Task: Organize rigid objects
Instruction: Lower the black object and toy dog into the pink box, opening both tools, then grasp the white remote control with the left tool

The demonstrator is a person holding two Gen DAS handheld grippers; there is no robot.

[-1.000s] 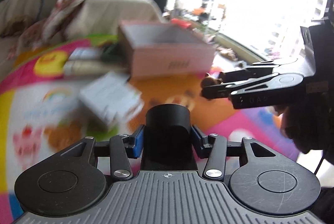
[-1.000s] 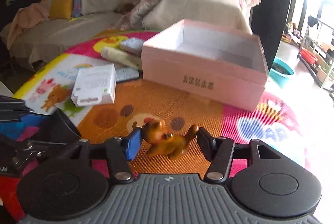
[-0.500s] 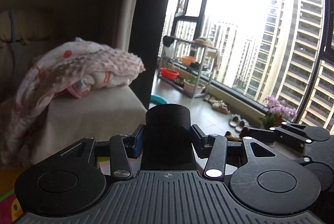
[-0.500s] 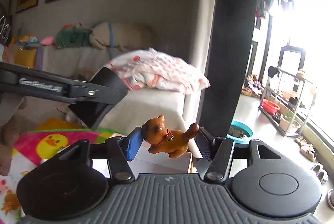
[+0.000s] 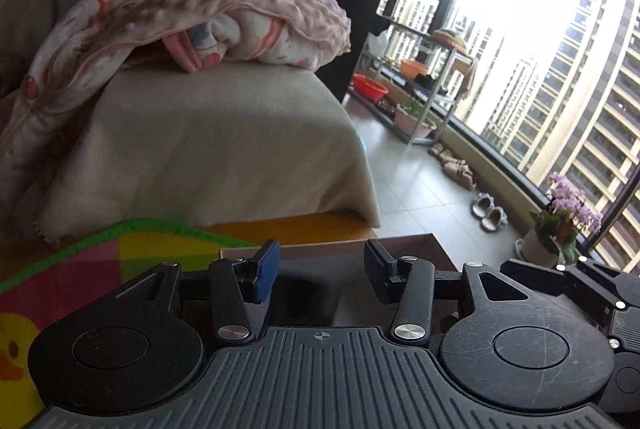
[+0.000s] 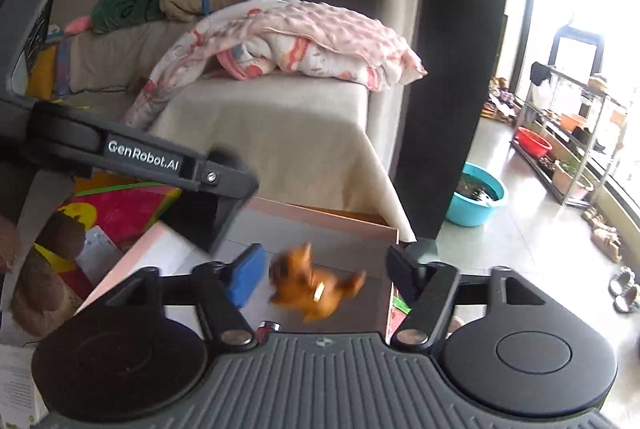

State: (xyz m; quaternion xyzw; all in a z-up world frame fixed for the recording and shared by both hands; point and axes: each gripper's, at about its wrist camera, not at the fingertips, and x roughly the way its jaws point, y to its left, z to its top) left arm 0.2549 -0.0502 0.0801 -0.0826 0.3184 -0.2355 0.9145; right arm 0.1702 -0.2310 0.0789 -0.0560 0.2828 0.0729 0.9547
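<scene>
My right hand-held gripper (image 6: 324, 271) is wide open; the orange toy cat (image 6: 314, 287) sits loose between its fingers, over the pink box (image 6: 320, 225). My left hand-held gripper (image 5: 320, 271) is wide open too.

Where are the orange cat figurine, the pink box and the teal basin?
orange cat figurine (image 6: 316, 287): right wrist view, blurred body between the open tool fingers.
pink box (image 6: 320, 215): right wrist view, far rim.
teal basin (image 6: 472, 215): right wrist view, outer wall on the floor.
</scene>
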